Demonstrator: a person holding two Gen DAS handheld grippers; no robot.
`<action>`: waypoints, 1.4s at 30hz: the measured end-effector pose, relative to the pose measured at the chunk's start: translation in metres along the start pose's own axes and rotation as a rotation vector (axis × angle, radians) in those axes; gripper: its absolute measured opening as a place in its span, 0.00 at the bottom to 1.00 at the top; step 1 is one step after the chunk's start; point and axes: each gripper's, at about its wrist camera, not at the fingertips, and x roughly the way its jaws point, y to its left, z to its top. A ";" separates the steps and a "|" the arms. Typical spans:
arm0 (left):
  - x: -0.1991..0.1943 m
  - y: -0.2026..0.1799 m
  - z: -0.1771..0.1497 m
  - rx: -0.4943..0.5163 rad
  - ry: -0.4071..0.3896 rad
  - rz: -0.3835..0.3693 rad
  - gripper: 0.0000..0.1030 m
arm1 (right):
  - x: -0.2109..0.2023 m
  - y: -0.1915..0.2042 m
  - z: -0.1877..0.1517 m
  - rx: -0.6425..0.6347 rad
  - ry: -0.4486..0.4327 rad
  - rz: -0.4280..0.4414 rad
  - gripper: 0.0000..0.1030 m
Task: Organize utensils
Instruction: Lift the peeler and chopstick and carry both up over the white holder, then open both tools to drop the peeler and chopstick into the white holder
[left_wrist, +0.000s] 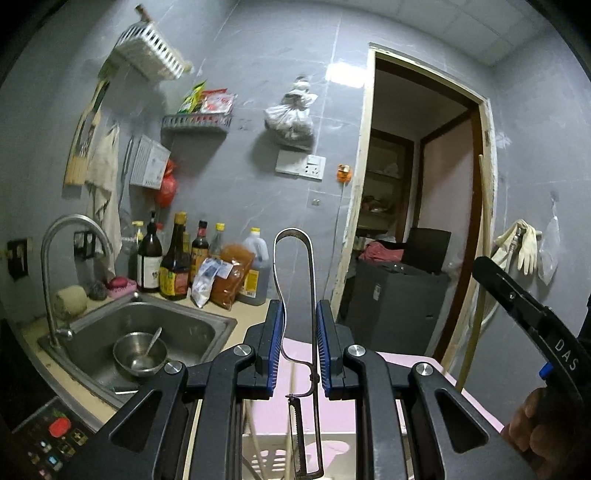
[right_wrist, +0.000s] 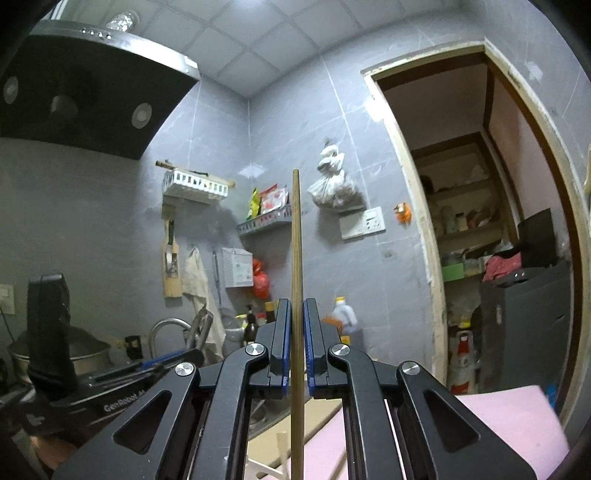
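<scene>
The left claw (left_wrist: 301, 339) grips a metal peeler (left_wrist: 295, 295), the right claw (right_wrist: 295, 343) clamps a chopstick (right_wrist: 296, 258), its housing at 3 o'clock reading "DAS".

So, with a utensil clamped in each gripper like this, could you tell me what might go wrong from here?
1. The left gripper grips the looped metal peeler across its thin springy frame; it could twist or slip out.
2. The right gripper pinches the long wooden chopstick low down, so the tall free end could pivot or strike something.
3. Both tools are carried close together, so they might collide.
</scene>
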 end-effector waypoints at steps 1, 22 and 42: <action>0.001 0.005 -0.002 -0.010 0.002 -0.006 0.14 | 0.005 0.002 -0.002 0.002 0.008 0.004 0.05; 0.013 0.019 -0.029 -0.069 0.023 -0.053 0.14 | 0.023 0.015 -0.059 -0.100 0.144 -0.011 0.05; 0.004 0.000 -0.044 0.064 0.028 -0.038 0.15 | 0.021 0.011 -0.078 -0.119 0.249 -0.026 0.05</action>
